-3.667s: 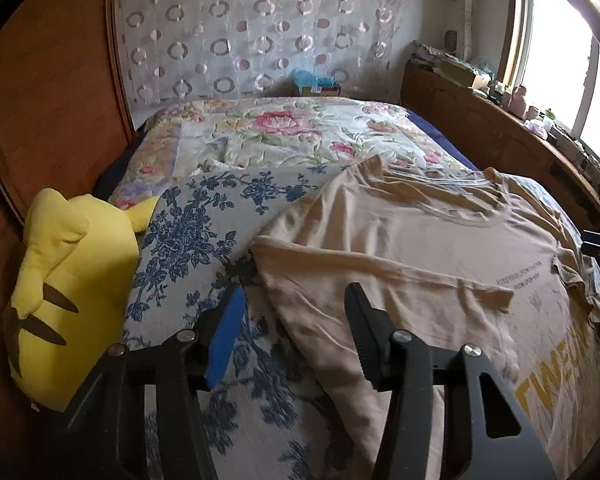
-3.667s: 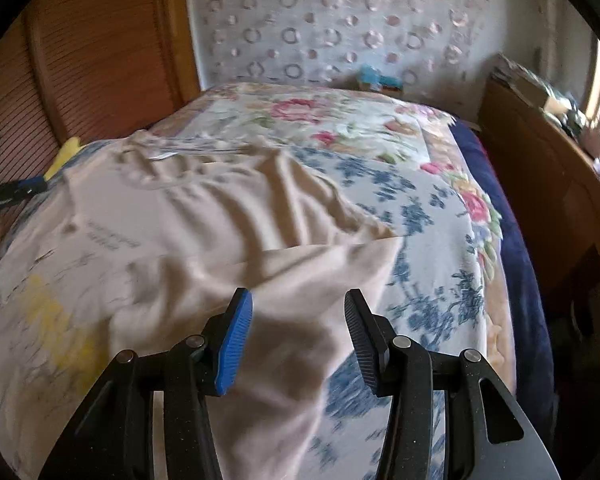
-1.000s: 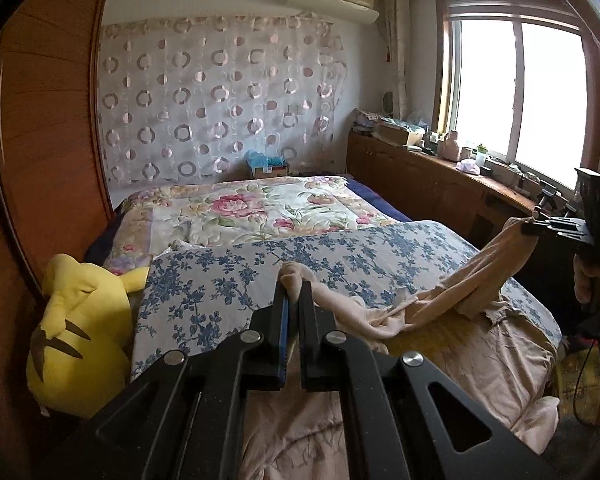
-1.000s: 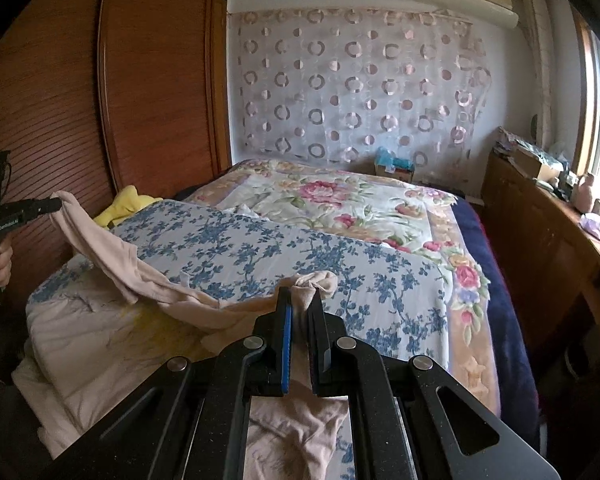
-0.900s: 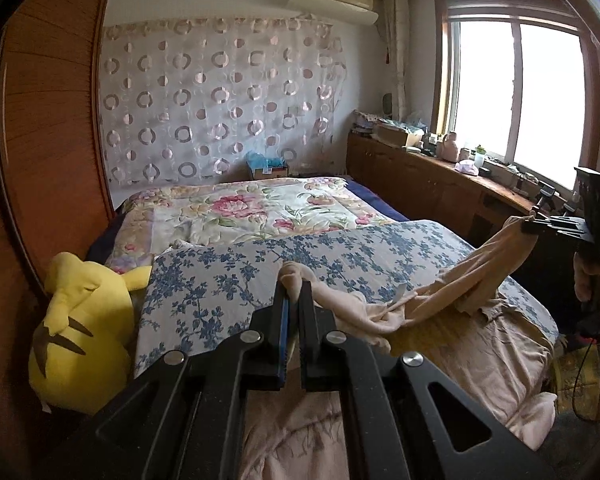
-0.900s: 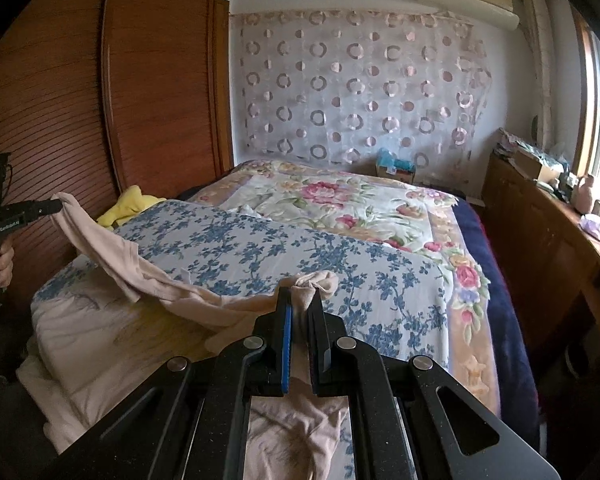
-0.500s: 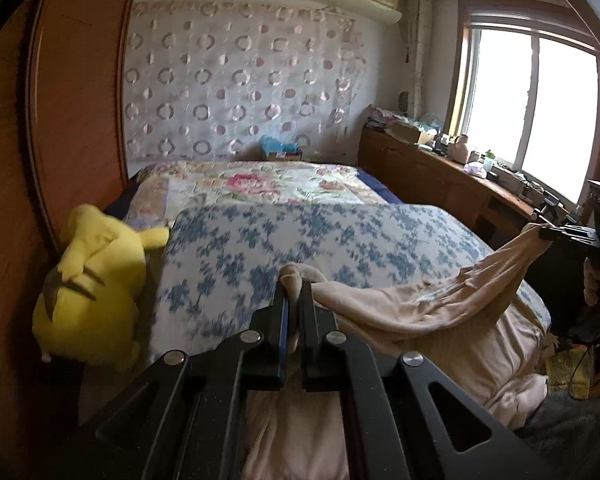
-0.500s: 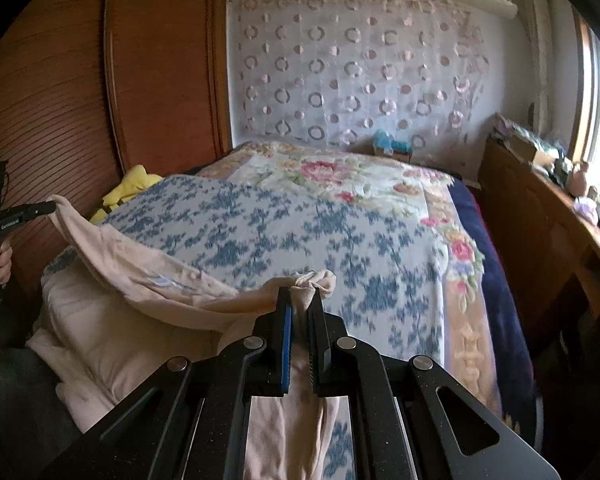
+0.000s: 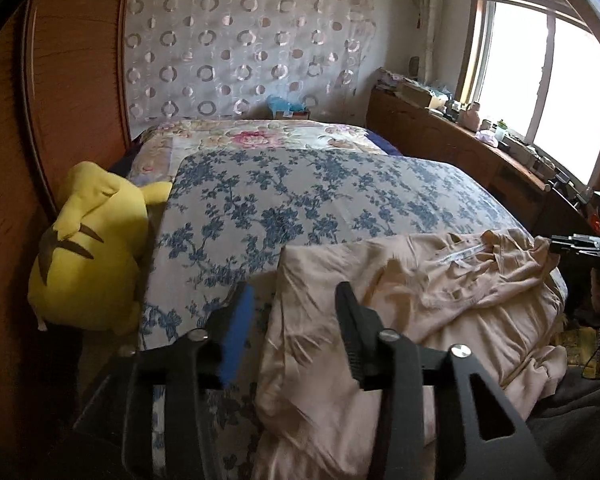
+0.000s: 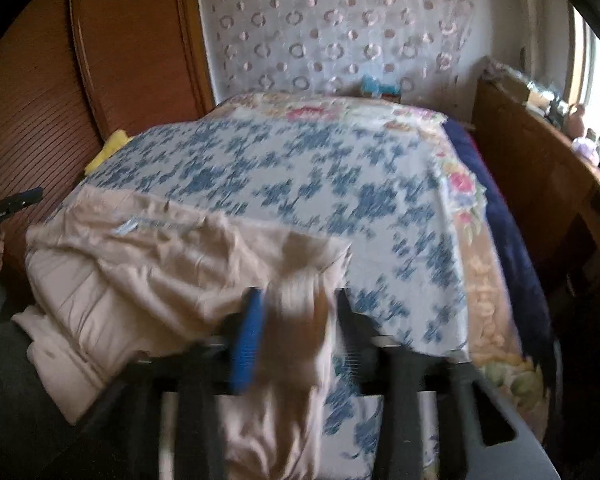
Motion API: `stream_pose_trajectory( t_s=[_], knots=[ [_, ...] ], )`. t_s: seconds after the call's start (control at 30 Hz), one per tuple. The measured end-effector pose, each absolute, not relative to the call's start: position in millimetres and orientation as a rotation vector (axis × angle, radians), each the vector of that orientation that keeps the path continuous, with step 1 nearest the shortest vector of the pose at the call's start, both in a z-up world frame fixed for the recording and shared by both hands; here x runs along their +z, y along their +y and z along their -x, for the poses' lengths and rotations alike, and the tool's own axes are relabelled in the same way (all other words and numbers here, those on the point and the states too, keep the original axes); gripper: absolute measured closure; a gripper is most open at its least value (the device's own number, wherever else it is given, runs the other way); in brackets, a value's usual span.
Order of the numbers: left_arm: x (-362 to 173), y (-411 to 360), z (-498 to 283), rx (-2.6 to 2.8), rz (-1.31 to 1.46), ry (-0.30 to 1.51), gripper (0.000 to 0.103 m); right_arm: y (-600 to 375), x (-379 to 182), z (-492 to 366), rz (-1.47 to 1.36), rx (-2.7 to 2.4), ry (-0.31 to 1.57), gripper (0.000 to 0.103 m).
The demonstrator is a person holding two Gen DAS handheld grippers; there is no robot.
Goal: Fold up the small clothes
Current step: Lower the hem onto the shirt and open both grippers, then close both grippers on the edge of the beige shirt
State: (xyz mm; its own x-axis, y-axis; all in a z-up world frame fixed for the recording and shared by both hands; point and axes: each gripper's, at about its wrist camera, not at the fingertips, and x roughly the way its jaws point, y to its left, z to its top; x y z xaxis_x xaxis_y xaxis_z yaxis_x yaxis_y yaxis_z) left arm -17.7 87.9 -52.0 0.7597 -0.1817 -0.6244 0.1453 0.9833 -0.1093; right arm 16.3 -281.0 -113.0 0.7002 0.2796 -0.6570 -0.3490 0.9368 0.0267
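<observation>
Both tongs, left (image 9: 294,320) and right (image 10: 298,320), gape empty over a shirt (image 9: 400,300) on the floral bed (image 9: 300,196); window (image 9: 540,80) rightward.

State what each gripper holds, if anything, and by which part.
Nothing is held. The left gripper and right gripper are both open, and the shirt lies released on the bed.

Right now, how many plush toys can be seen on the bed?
1. The yellow plush toy lies at the left edge of the bed, against the wooden wall, beside the beige T-shirt. In the right wrist view only a yellow corner shows. Others may be hidden.
</observation>
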Motion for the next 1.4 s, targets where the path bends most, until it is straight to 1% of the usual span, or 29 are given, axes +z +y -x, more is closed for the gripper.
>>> stream_pose_trajectory(
  t_s=[0.03, 0.07, 0.1, 0.17, 0.2, 0.4, 0.63, 0.83, 0.97, 1.23, 1.27, 1.3, 1.33, 1.37, 1.4],
  knots=[
    [-49.5, 87.0, 14.4, -0.181, 0.047, 0.683, 0.047, -281.5, -108.1, -20.2, 0.103, 0.344, 0.702, 0.054],
    [-46.7, 86.0, 10.7, -0.186, 0.04, 0.678, 0.039, -281.2, -104.2, -24.5, 0.11, 0.334, 0.695, 0.054],
    [-44.0, 85.2, 6.9, -0.193, 0.035, 0.676, 0.034, -280.1, -101.8, -28.1, 0.122, 0.324, 0.688, 0.052],
    [-40.2, 83.6, -3.9, -0.2, 0.023, 0.673, 0.029, -275.8, -98.0, -39.1, 0.146, 0.316, 0.676, 0.052],
    [-39.4, 83.3, -9.1, -0.197, 0.017, 0.672, 0.029, -273.5, -98.4, -44.4, 0.148, 0.316, 0.675, 0.052],
    [-42.4, 83.4, -48.2, -0.183, 0.004, 0.699, 0.029, -259.6, -115.4, -78.3, 0.128, 0.343, 0.702, 0.052],
    [-69.1, 86.0, -84.9, -0.185, 0.001, 0.802, 0.029, -271.1, -149.8, -98.6, 0.1, 0.343, 0.766, 0.052],
    [-92.9, 81.3, -87.4, -0.187, -0.012, 0.871, 0.029, -270.9, -160.1, -106.7, 0.099, 0.336, 0.797, 0.051],
    [-102.7, 81.0, -86.7, -0.183, -0.01, 0.897, 0.029, -268.1, -162.3, -108.4, 0.106, 0.336, 0.787, 0.047],
    [-107.0, 78.1, -88.7, -0.181, -0.036, 0.899, 0.029, -266.4, -164.1, -107.1, 0.121, 0.332, 0.783, 0.046],
    [-106.8, 77.5, -87.9, -0.19, -0.04, 0.897, 0.033, -266.5, -164.6, -106.9, 0.123, 0.332, 0.783, 0.046],
    [-106.2, 75.4, -86.9, -0.205, -0.045, 0.894, 0.045, -266.0, -165.0, -106.8, 0.127, 0.329, 0.783, 0.046],
    [-105.0, 73.3, -86.0, -0.231, -0.044, 0.894, 0.051, -265.1, -165.1, -106.7, 0.132, 0.334, 0.787, 0.046],
    [-103.9, 71.1, -85.3, -0.251, -0.036, 0.897, 0.061, -264.5, -164.8, -106.7, 0.135, 0.345, 0.792, 0.048],
    [-103.5, 69.8, -84.8, -0.26, -0.032, 0.9, 0.069, -263.7, -164.5, -105.9, 0.139, 0.357, 0.794, 0.055]
  ],
)
